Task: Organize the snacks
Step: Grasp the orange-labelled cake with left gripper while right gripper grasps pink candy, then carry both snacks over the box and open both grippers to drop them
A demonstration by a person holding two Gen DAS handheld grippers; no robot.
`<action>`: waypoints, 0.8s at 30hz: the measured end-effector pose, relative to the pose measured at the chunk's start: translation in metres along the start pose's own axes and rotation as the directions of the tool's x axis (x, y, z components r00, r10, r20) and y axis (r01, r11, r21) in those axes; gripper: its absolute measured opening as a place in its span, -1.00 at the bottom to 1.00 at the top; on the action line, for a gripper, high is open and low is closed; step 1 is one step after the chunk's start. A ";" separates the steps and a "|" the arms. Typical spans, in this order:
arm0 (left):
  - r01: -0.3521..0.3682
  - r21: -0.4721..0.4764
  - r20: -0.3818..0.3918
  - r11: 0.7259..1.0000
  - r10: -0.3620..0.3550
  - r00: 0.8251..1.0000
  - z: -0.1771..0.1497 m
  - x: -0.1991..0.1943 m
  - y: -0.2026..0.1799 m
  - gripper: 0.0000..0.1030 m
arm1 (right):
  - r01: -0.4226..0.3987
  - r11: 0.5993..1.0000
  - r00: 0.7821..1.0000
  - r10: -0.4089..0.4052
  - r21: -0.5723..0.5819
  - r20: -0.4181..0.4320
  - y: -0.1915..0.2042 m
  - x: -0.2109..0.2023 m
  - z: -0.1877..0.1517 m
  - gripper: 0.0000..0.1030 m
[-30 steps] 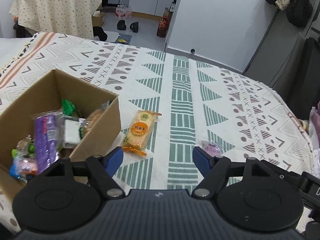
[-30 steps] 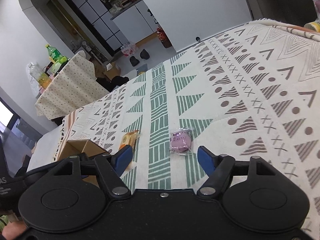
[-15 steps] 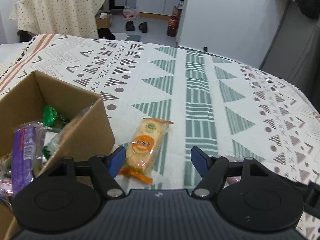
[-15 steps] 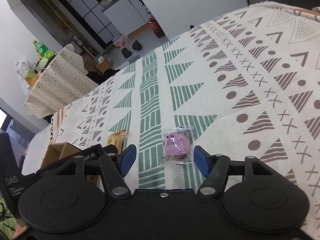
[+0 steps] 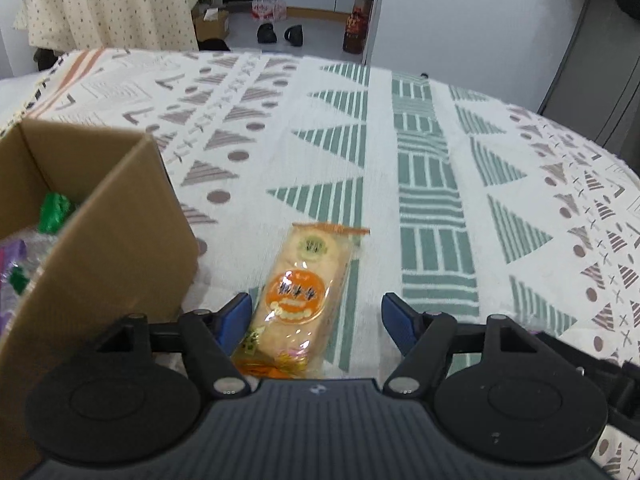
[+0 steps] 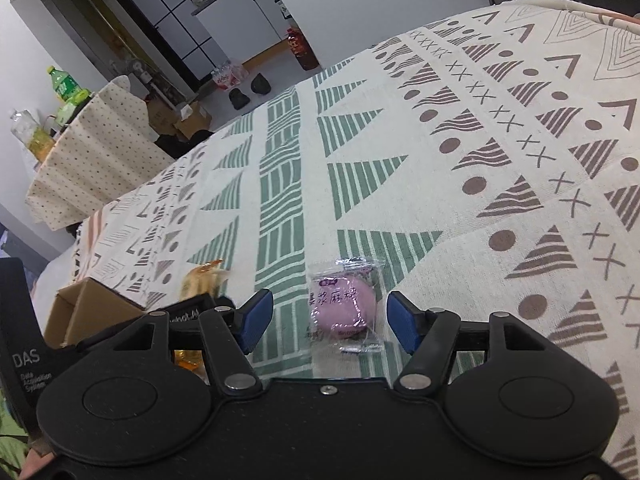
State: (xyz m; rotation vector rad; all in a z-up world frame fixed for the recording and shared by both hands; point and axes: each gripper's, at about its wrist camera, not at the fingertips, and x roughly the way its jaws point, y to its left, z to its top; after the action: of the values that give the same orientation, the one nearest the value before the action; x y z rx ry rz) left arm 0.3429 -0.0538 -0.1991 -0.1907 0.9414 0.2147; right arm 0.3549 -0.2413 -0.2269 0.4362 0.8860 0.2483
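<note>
Two loose snacks on the patterned cloth [image 5: 424,152]. One: an orange-labelled cracker packet [image 5: 300,292], clear wrap, round orange sticker with writing too blurred to read; it lies lengthwise, near end between the blue fingertips [image 5: 236,316] of the left gripper [image 5: 316,316], closer to the left finger. Jaws wide apart, nothing held. Two: a single pink round sweet in a clear wrapper [image 6: 346,304], purple Chinese characters printed across it, not legible enough to transcribe. It lies flat on a green-striped band of cloth, between the blue pads [image 6: 402,320] of the right gripper [image 6: 330,320], nearer the right pad, touching neither as far as can be seen. Right jaws also spread wide, empty.

One cardboard box [image 5: 120,248], open top, stands at the near left, just beside the cracker packet. Inside: a green wrapper [image 5: 56,212] and a purple packet [image 5: 12,252], partly hidden by the wall; count of contents cannot be told.

In the right wrist view the left gripper's body bears the letters "DAS" [image 6: 26,360] with small print below reading "Data Acquisition System".

Far off: one table under a dotted cloth [image 6: 92,152], three bottles on it [image 6: 64,88], two dark shoes on the floor [image 5: 280,34], one brown bottle [image 5: 356,22] by the wall.
</note>
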 end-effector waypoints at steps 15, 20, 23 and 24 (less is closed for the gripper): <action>0.015 -0.044 -0.010 0.999 -0.016 1.000 -0.006 -0.011 0.010 -0.35 | 0.086 0.992 0.996 -0.088 -0.097 -0.020 0.012 0.011 -0.009 -0.34; 0.033 -0.050 -0.013 0.998 -0.034 0.999 -0.015 -0.030 0.009 -0.35 | 0.055 0.995 0.998 -0.056 -0.081 -0.019 0.014 -0.006 -0.011 -0.36; 0.035 -0.040 0.004 0.999 -0.034 0.999 -0.017 -0.044 0.008 -0.35 | 0.036 0.996 0.999 -0.036 -0.078 -0.002 0.018 -0.018 -0.011 -0.36; 0.036 -0.038 0.008 0.999 -0.036 0.999 -0.017 -0.049 0.007 -0.35 | 0.032 0.996 0.999 -0.032 -0.081 0.002 0.019 -0.022 -0.011 -0.36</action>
State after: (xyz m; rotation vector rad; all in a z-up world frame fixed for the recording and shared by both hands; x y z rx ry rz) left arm 0.2996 -0.0563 -0.1695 -0.2420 0.9267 0.2002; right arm 0.3327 -0.2298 -0.2090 0.3467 0.8780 0.2536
